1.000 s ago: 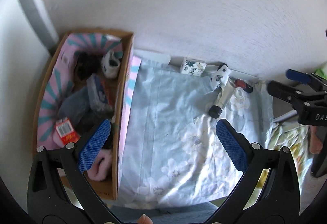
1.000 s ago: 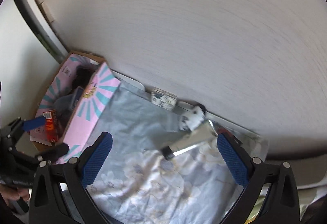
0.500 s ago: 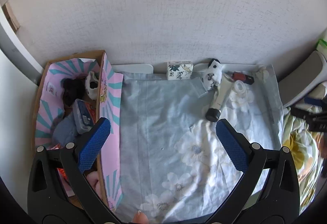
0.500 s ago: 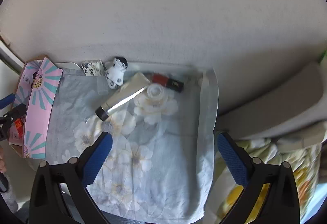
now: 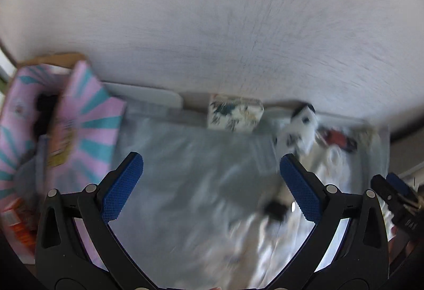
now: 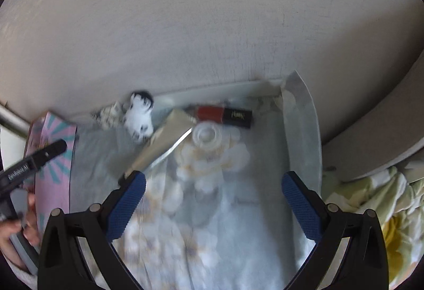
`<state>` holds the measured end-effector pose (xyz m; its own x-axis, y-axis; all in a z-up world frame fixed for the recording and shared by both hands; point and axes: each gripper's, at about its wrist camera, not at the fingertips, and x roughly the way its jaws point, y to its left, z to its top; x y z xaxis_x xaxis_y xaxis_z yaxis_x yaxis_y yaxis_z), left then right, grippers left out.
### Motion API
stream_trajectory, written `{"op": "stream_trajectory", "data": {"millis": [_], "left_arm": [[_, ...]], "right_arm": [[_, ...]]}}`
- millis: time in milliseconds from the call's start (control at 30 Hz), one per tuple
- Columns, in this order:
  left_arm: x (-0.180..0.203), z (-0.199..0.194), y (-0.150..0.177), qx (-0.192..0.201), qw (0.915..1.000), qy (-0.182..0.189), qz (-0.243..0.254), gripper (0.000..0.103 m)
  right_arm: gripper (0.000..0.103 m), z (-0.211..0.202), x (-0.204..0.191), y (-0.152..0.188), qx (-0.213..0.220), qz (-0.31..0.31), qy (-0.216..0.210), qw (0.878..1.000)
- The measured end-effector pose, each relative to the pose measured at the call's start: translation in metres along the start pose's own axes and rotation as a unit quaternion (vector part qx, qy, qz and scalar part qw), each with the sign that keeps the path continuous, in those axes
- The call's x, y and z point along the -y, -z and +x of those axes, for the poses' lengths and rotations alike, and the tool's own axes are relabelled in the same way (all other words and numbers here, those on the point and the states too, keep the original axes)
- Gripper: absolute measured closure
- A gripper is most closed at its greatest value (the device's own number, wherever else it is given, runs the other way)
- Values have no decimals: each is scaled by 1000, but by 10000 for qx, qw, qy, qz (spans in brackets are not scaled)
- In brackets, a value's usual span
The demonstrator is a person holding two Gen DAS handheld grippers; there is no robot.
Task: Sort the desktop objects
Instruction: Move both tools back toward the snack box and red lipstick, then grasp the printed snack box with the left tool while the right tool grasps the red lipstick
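I see a pale textured wall (image 6: 212, 12) filling the upper half of both views. Below it a light blue floral cloth (image 6: 212, 210) covers the surface. The cloth's right edge (image 6: 304, 131) is folded up. Past that edge lies a yellow-green floral fabric (image 6: 384, 205).

At the cloth's left edge stands a pink and teal striped box (image 5: 87, 136), cardboard inside, with dark things and an orange packet (image 5: 18, 226) in it; too blurred to name them.

Along the cloth's far edge, by the wall, left to right: a small floral printed box (image 5: 234, 114), a black and white plush toy (image 6: 139, 115), a silver tube with black cap (image 6: 161, 147) lying diagonally with its cap toward me, a clear round tape roll (image 6: 208, 135) touching the tube's flat end, and a red and black lipstick (image 6: 225, 115) just behind the roll. The plush touches the tube's upper end.

My left gripper (image 5: 212, 184) hangs over the middle of the cloth, jaws wide apart, nothing between them; this view is motion-blurred. My right gripper (image 6: 212, 200) hangs over the cloth's right half, jaws spread wide too, nothing held. The tube's cap sits right by its left fingertip (image 6: 129, 197). The left gripper and the hand (image 6: 23, 226) on it show at the left border of the right view, in front of the striped box. Nothing blocks the items at the far edge.
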<state>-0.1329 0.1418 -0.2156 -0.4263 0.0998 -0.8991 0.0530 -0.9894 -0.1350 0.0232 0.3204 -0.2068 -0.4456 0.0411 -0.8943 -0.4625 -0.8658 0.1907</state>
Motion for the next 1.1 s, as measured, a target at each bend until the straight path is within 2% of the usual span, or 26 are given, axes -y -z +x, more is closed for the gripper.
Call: {"op": "stream_trajectory", "data": {"millis": [133,333,433,667,800,967,1033,1100], "left_arm": [[8,34,-5,36,9997,-145,-175,0],[7,59,-9,168,9985,-296,-432,0],[3,66,-11,248,9977,-233,-589,0],[9,62,-5,577,9966,-388,-434,0],[7,66,-2,486,9969,-165,-596,0],[6,72,-4,521,9963,-208,-649,0],[6,72,0,585,9963,-233,-591,7],[5,71,1,611,9963,-274,-540,23]], "right_arm": [[1,37,-2,-15,388,84,375,9985],[1,82,3,-29,343,426,348,9979],[1,91,-1,-33,389,306,630,9968],[1,103,-3,-38,457,337,766,9954],[1,105,-7,-36,485,255,894,9945],[1,106,-6,-32,564,351,888,9938],[2,105,-6,-32,595,339,934,9933],[9,103,-5,-32,670,370,953,9925]]}}
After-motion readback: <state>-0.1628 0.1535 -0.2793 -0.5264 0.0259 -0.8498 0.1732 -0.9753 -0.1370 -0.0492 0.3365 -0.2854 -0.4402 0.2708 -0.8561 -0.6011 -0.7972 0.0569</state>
